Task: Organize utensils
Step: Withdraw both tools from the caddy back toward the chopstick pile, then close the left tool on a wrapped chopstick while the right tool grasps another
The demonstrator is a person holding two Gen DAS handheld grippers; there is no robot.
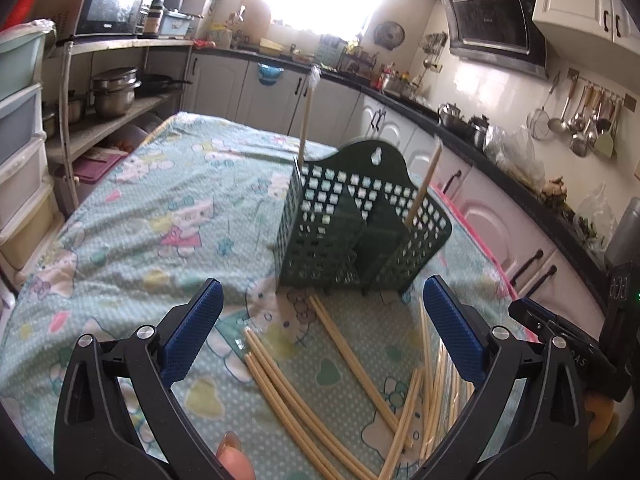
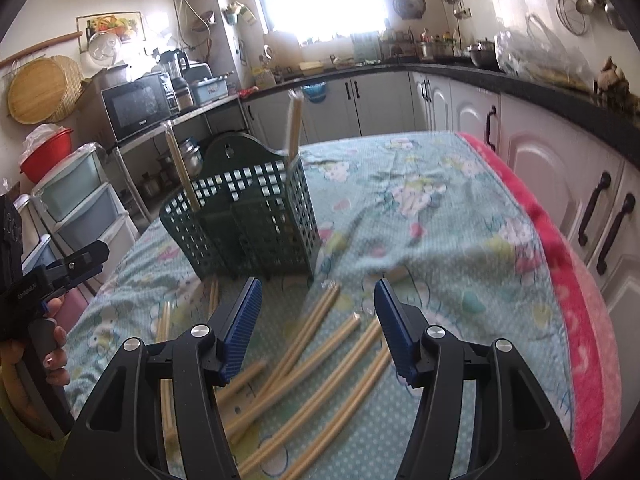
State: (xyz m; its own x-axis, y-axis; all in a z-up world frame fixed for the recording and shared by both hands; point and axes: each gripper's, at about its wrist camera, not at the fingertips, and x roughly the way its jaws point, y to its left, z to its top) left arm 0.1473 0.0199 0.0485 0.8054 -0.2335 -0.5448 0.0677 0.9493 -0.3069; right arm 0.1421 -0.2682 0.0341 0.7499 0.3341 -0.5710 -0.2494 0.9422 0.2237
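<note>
Table draped in a mint cartoon-print cloth with a pink edge, bearing an upright dark green perforated utensil basket and loose pale chopsticks scattered just before it.

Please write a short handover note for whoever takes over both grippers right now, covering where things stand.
Left gripper: jaws open, empty, above the loose chopsticks.
Right gripper: jaws open, empty, also above the pile.
Green holder: upright on the patterned tablecloth, just beyond the pile.
Done: chopsticks already stand in the holder, one stick or bundle at each end.
Left: many chopsticks lie scattered on the cloth in front of the holder; none is gripped yet. Probably pick these up next and drop them into the holder.
</note>
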